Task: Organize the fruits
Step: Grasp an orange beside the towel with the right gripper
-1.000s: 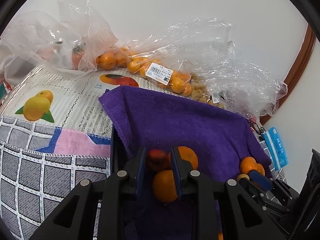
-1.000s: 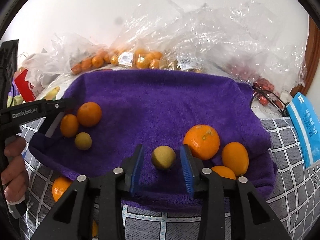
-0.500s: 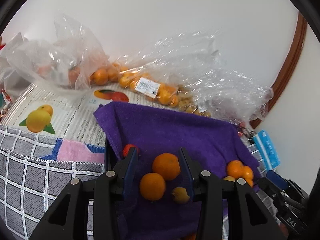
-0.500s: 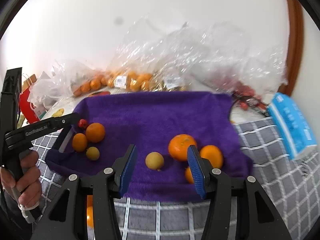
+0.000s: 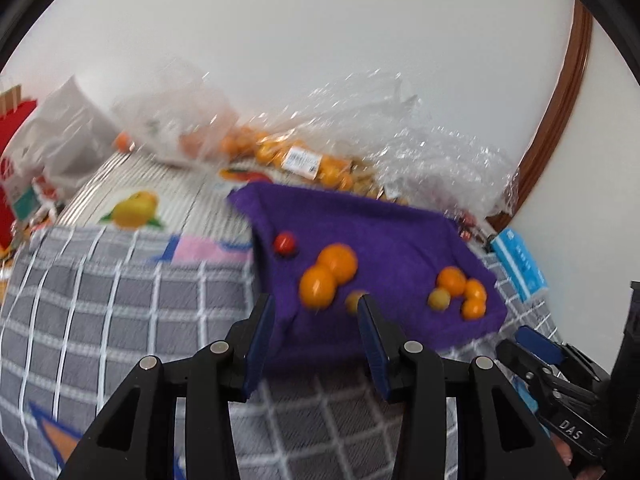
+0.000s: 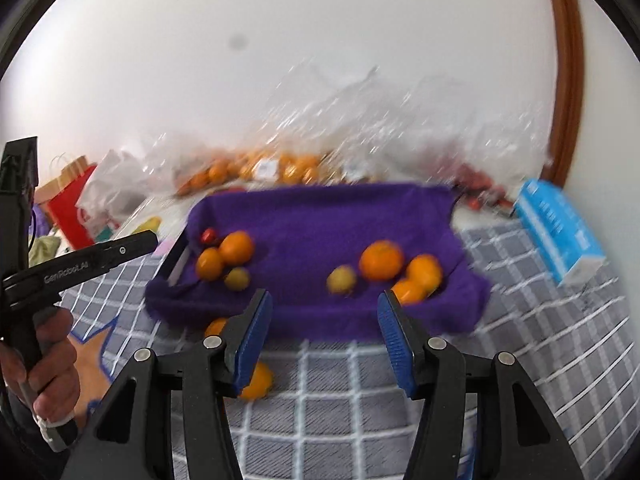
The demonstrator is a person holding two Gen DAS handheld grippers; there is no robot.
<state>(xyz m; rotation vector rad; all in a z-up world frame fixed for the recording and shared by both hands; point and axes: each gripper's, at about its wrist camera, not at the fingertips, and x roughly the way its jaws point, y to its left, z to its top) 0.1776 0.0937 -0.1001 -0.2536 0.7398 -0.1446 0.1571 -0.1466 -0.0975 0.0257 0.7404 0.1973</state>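
Both tongs, left (image 5: 316, 312) and right (image 6: 325, 312), gaped empty; only right wrist view showed two oranges (image 6: 256, 380) off purple towel (image 6: 320, 216), on checked cloth

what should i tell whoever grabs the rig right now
Left tongs: open, empty, above the near edge of the purple towel.
Right tongs: open, empty, just short of the towel.
On the towel: left group of two oranges, a yellow fruit and a red fruit; right group of three oranges and a yellow fruit.
Left: two oranges off the towel on the checked cloth; more fruit in bags behind.
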